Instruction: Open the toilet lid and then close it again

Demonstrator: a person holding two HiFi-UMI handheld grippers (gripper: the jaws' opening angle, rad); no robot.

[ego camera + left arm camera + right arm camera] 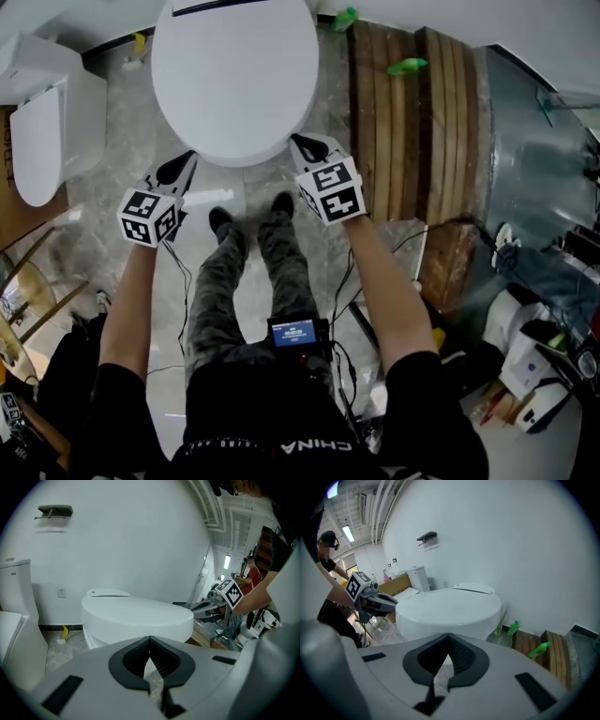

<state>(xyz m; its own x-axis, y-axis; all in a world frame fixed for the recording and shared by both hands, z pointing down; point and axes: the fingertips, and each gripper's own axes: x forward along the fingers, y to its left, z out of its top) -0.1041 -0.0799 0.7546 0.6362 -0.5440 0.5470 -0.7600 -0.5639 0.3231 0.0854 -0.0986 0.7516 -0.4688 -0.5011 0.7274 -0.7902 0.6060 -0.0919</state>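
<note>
Grey marbled floor tiles and a plain white wall fill the room. The round white glossy toilet lid lies shut and flat at 12 o'clock in the head view. Its rear edge is cut off by the frame, and the bowl under it is hidden from above.

The left gripper sits at the lid's 7 o'clock rim and the right gripper at its 5 o'clock rim. Whether either tip touches the rim cannot be told. In the left gripper view, the left gripper has its black ribbed jaws pressed tip to tip with nothing caught between them, and the lid lies beyond. The right gripper looks the same in its own view: jaws together and empty.

A second white ceramic toilet stands at 9 o'clock, partly cut off. A slatted brown wooden platform lies at 2 o'clock, bearing a green plastic bottle.

The word "CHINA" shows upside down on the person's black waistband, below a small black device with a lit blue screen whose text is too small to read. A dark mark at the lid's rear is also illegible. Both marker cubes carry only black-and-white squares.
</note>
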